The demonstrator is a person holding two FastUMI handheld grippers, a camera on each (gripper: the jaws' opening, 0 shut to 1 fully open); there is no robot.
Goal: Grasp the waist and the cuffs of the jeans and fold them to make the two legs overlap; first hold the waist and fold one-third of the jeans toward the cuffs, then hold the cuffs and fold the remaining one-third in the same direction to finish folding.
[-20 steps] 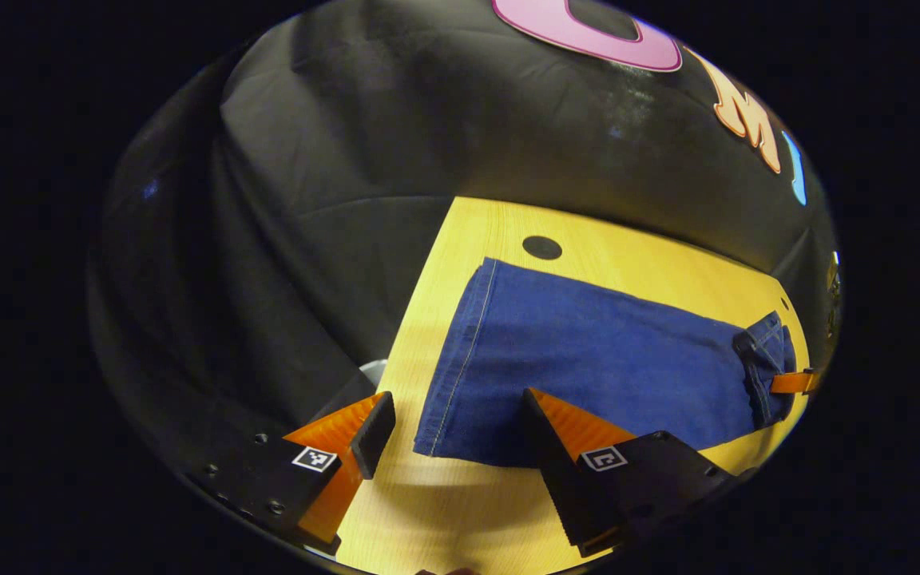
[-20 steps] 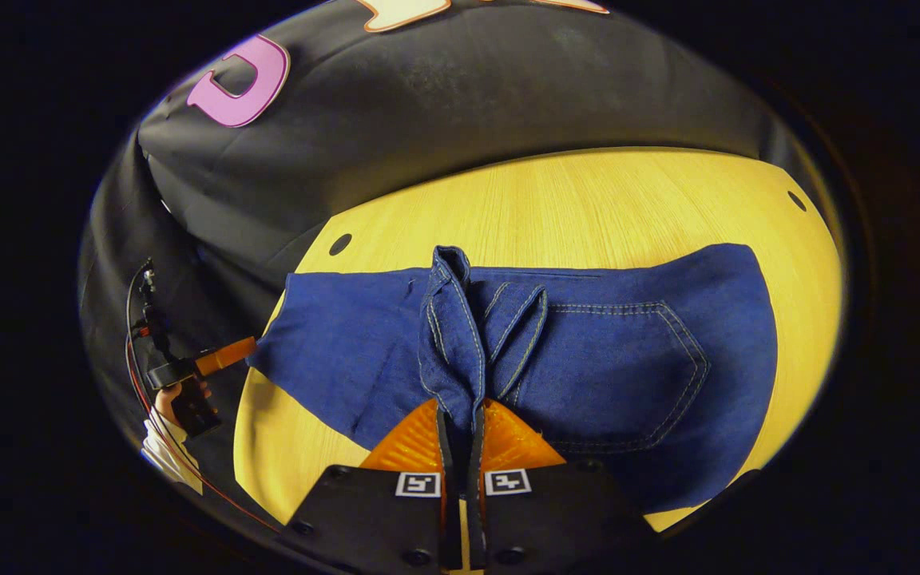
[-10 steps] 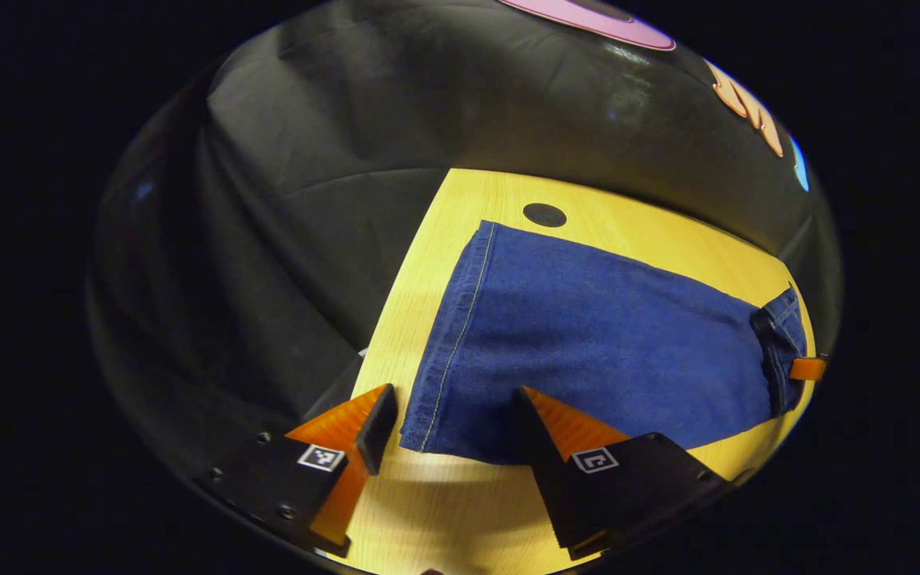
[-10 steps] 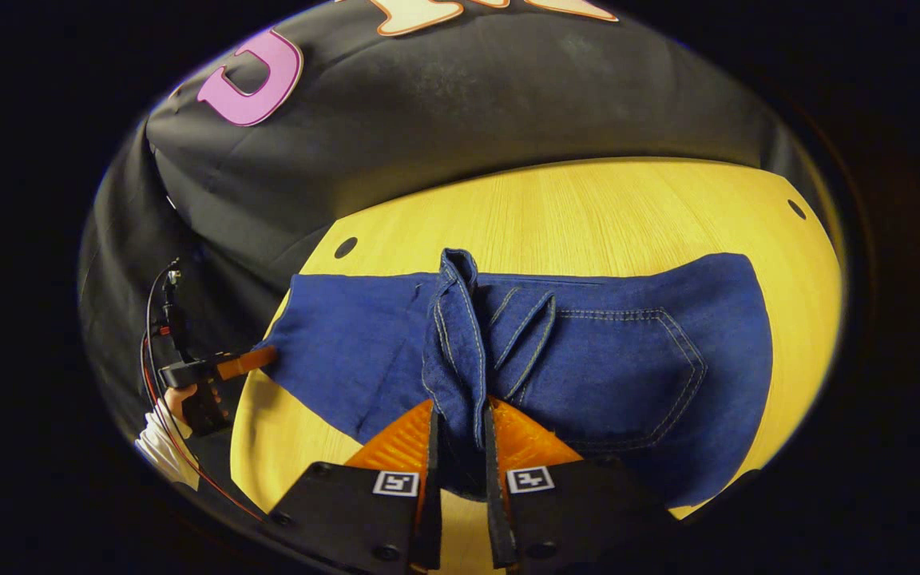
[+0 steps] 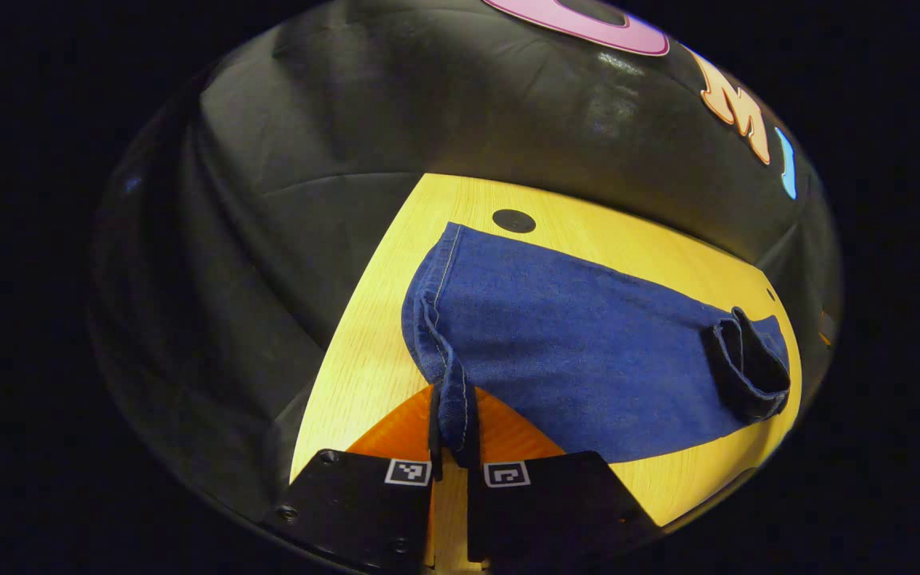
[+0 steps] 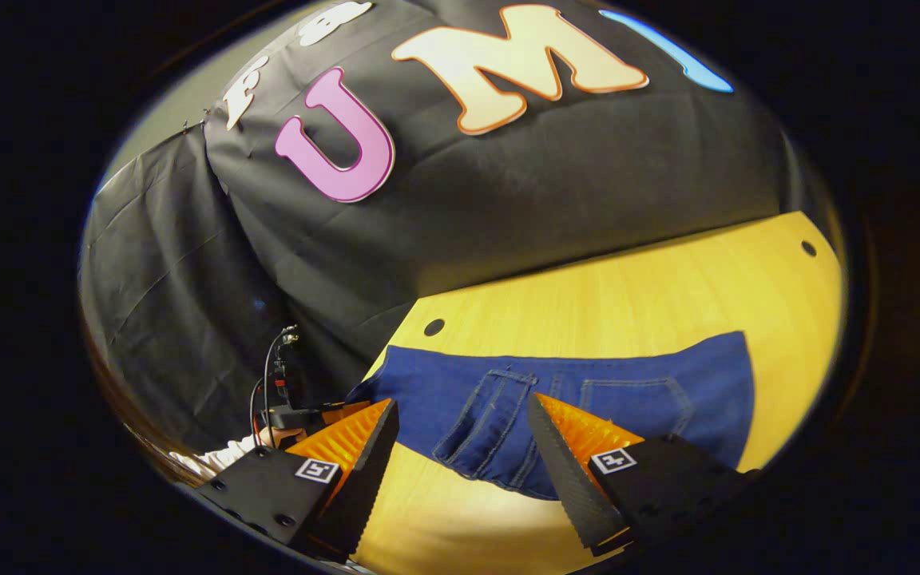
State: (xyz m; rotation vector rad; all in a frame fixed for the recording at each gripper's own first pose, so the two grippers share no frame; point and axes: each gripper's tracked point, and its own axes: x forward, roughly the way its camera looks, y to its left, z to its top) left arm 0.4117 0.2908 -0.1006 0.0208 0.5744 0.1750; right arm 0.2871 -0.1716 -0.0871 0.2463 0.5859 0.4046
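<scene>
Dark blue jeans [image 5: 580, 343] lie lengthwise on the wooden table [image 5: 356, 359], legs overlapped. In the left gripper view my left gripper [image 5: 450, 435] is shut on the cuff hem, which is pinched up into a ridge between the fingers. The folded-over waist [image 5: 747, 363] sits as a lump at the far right end. In the right gripper view my right gripper [image 6: 464, 467] stands open and raised off the jeans [image 6: 612, 399], with nothing between its fingers; the back pocket and the doubled waist edge [image 6: 484, 427] lie just beyond them. The left gripper [image 6: 304, 417] shows at the far left by the cuffs.
A person's hand [image 6: 268, 435] and white sleeve hold the left gripper, with cables above it. Round holes [image 5: 513, 220] [image 6: 433, 327] mark the table near its corners. Bare wood [image 6: 628, 287] stretches behind the jeans up to the black cloth wall.
My left gripper moved onto the cuffs and shut on the hem, lifting it. My right gripper let go of the waist, opened and drew back upward.
</scene>
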